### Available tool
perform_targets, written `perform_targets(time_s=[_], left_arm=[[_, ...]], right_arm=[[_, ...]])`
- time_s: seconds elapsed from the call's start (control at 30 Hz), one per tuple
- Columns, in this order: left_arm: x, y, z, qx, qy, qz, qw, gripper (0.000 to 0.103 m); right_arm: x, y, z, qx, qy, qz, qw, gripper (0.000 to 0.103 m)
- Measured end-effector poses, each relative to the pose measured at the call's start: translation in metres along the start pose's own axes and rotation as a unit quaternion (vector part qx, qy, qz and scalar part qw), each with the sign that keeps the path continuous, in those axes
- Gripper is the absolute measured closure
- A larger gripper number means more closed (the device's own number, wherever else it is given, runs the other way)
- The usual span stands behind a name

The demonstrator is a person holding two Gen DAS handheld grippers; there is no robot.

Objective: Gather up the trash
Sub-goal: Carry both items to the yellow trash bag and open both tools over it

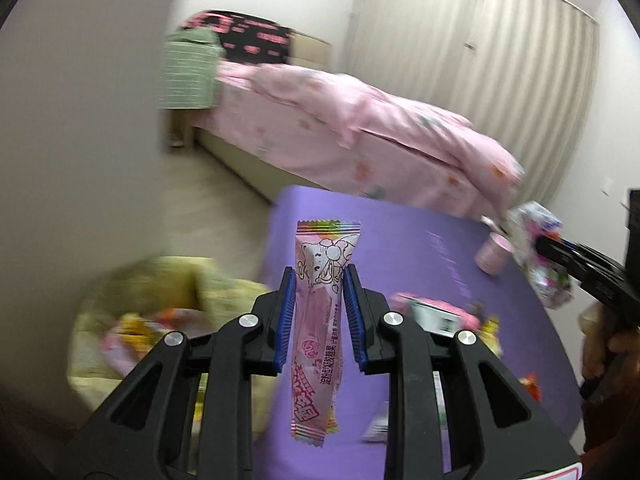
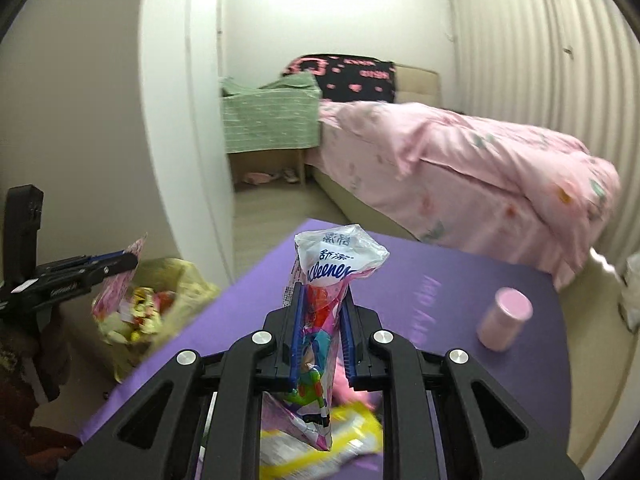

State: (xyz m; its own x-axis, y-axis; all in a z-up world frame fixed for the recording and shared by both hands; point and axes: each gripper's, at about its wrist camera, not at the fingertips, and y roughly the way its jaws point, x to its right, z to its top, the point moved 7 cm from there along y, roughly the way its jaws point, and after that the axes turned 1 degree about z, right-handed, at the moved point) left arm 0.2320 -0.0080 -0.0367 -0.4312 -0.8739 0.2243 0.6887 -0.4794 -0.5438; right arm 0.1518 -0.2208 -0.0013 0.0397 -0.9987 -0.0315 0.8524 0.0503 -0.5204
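1. In the left wrist view we see the candy wrapper [image 1: 320, 320] upright between the left gripper [image 1: 320, 292] fingers, above the table [image 1: 400, 240].
2. The trash bag [image 1: 168, 300] sits at nine o'clock, beside the table.
3. The jar [image 1: 493, 254] stands on the table at two o'clock.
4. The bed [image 1: 360, 136] lies behind, at twelve.
5. In the right wrist view, the right gripper [image 2: 322, 304] holds the tissue packet [image 2: 336, 264] over the table.

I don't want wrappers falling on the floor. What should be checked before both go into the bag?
1. Left gripper shut on pink wrapper: ok.
2. Right gripper shut on Kleenex wrapper bundle: ok.
3. Trash bag mouth open: ok.
4. Left gripper above the bag: cannot tell, near it.
5. Right gripper above the bag: not ok, over purple table.
6. Pink cup clear of path: ok.
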Motion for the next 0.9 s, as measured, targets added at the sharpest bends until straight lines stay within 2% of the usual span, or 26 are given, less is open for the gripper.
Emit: perform_targets(time_s=[0.1, 0.23, 0.43, 0.53, 0.7, 0.8, 0.9], left_arm=[[-0.051, -0.011, 0.001, 0.011, -0.032, 0.047, 0.9983, 0.08], [-0.105, -0.014, -0.008, 0.007, -0.08, 0.078, 0.9938, 0.08], [-0.143, 0.004, -0.029, -0.015, -0.118, 0.082, 0.9896, 0.08], [-0.15, 0.021, -0.036, -0.028, -0.138, 0.062, 0.9881, 0.079], [-0.156, 0.042, -0.038, -0.034, -0.173, 0.029, 0.9839, 0.055], [-0.163, 0.037, -0.033, -0.019, -0.183, 0.033, 0.9824, 0.051], [-0.174, 0.017, -0.031, -0.004, -0.179, 0.063, 0.9818, 0.049]], right_arm=[[-0.018, 0.007, 0.003, 0.0, -0.009, 0.012, 1.0, 0.087], [-0.032, 0.023, 0.005, -0.013, -0.007, 0.023, 1.0, 0.087], [-0.05, 0.046, 0.001, -0.037, -0.011, 0.033, 0.999, 0.087], [-0.059, 0.057, -0.002, -0.051, -0.02, 0.034, 0.998, 0.087], [-0.066, 0.071, -0.003, -0.064, -0.026, 0.032, 0.997, 0.087], [-0.072, 0.08, -0.002, -0.072, -0.027, 0.036, 0.996, 0.087], [-0.082, 0.09, -0.001, -0.08, -0.029, 0.046, 0.995, 0.087]])
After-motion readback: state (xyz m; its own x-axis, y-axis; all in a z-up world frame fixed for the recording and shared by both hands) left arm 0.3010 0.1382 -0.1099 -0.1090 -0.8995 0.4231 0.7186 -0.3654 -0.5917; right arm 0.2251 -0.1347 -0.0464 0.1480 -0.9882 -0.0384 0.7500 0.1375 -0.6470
